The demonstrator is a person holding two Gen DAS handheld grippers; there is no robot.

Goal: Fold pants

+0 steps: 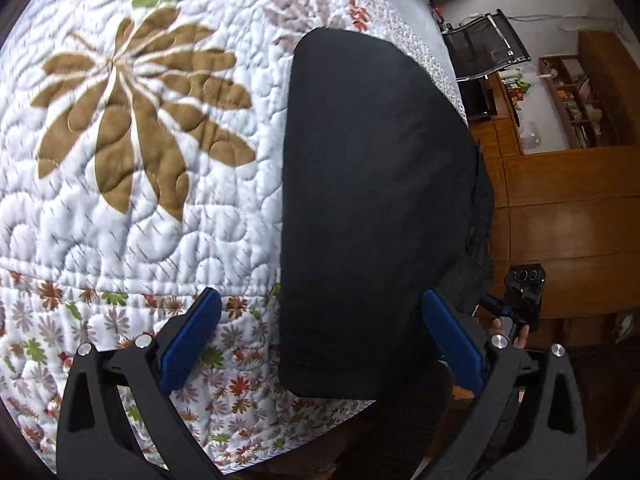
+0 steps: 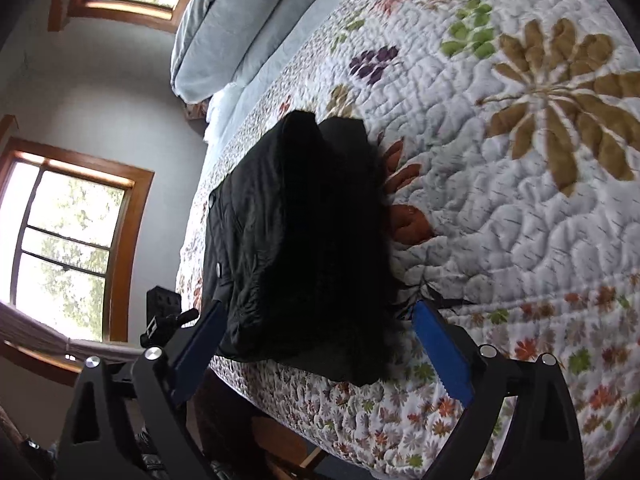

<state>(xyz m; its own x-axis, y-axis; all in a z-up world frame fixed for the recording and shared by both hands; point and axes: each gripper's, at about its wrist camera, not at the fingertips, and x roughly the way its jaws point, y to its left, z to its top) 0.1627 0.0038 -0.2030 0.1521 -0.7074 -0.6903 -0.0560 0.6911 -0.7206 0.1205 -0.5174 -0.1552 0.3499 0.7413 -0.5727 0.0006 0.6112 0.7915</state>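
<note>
The black pants lie folded into a long flat shape on the flowered quilt, near the bed's edge. My left gripper hovers over their near end, jaws wide open, blue pads pressing on nothing. In the right wrist view the pants form a thicker dark bundle with small metal buttons along its left side. My right gripper is open just in front of that bundle, with its fingers on either side of the near edge and not gripping. The right gripper also shows beyond the bed's edge, with a hand on it.
The quilt spreads wide beside the pants. A grey pillow lies at the head of the bed. Windows stand on the wall beyond. A wooden cabinet and a black chair stand past the bed's edge.
</note>
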